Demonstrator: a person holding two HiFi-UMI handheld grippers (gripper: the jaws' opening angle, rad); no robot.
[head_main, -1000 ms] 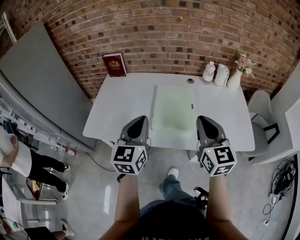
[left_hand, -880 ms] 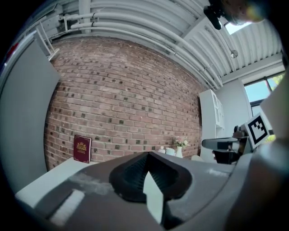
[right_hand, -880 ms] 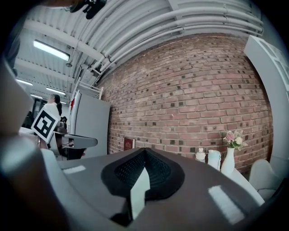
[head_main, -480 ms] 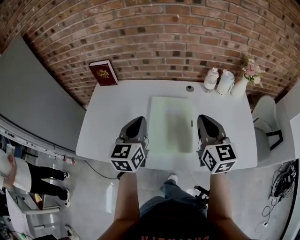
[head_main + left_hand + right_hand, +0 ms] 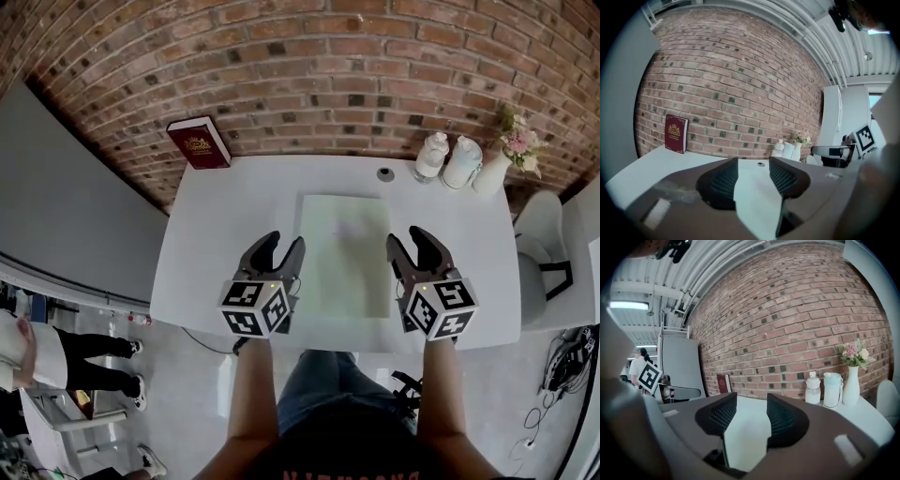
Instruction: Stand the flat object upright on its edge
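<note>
**Flanking the flat board, both grippers empty**

Pale green flat rectangular board lies flat on the white table, centre of the head view, its long sides running away from the camera. Not on edge yet.

Left gripper sits at the board's left side and right gripper at its right side, both over the near half of the table. Both sets of jaws have just been opening and now stand apart with nothing between them.

- In the head view each inner jaw lines up with a board edge. Contact can't be judged, and neither can height above the table.
- Left gripper view: only a pale surface shows through the gap. Board or table, can't tell.
- Right gripper view: same pale strip in the gap, nothing clamped.
- The marker cubes and forearms hide the gripper bodies and the hands holding them in the head view.

Background:
- Dark red hardback book stands against the red brick wall, upper left of the head view.
- White bottle, white-and-pale-blue jug and white vase of flowers sit in the table's upper right corner.
- Small dark round thing beside them is too small to identify.
- Person at the lower left is cut off by the frame edge.
</note>
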